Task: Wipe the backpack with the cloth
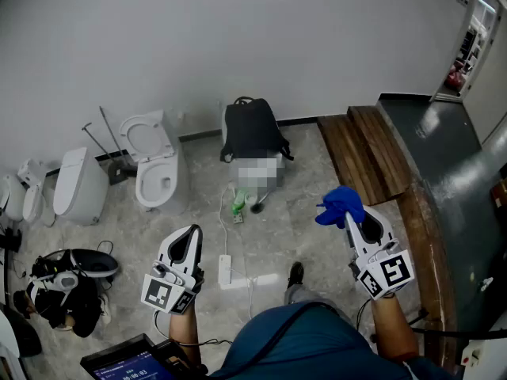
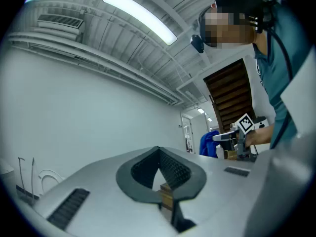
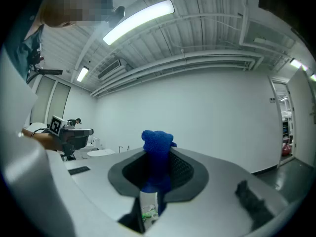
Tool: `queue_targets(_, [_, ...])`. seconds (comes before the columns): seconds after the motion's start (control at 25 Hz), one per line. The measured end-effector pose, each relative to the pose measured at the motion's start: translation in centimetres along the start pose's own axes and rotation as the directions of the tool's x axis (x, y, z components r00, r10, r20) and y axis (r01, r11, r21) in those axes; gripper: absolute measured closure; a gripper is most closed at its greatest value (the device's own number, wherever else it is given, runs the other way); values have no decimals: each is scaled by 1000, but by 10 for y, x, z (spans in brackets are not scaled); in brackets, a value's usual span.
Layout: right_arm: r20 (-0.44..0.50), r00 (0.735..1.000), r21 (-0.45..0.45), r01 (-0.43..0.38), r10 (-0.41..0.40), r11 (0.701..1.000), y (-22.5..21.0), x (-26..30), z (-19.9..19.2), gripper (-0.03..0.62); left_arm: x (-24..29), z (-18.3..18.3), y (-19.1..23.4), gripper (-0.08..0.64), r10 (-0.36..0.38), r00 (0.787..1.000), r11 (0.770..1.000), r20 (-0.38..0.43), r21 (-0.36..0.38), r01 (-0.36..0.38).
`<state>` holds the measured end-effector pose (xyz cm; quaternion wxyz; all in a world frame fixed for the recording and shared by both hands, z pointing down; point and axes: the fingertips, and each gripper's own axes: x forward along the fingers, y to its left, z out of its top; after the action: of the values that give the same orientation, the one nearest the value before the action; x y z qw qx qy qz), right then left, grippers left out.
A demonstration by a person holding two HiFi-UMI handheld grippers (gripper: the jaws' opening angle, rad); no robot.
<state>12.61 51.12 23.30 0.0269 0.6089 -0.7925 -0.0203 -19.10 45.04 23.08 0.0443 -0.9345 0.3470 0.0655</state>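
Note:
A black backpack stands on the floor, leaning against the white wall, well ahead of both grippers. My right gripper is held up in the air, shut on a bunched blue cloth. In the right gripper view the blue cloth sticks up from between the jaws of the right gripper. My left gripper is raised at the left, shut, with nothing in it. In the left gripper view the left gripper has its jaws meeting, and the blue cloth shows beyond.
Two white toilets stand at the left wall. A green bottle and a white power strip lie on the floor before the backpack. Wooden steps run at the right. A dark bag sits at the lower left.

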Motion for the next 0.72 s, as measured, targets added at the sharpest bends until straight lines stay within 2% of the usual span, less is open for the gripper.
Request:
queue_targets(0.36, [-30, 997, 28, -76, 77, 997, -102, 90, -38, 522, 118, -49, 8, 557, 32, 998, 998, -58, -44, -35])
queue_targets(0.52, [-20, 994, 29, -108, 109, 994, -136, 138, -34, 522, 169, -45, 16, 557, 34, 997, 999, -69, 4, -33])
queue_targets(0.72, [-4, 988, 41, -155, 155, 987, -158, 177, -40, 522, 212, -37, 29, 556, 42, 994, 998, -98, 60, -37])
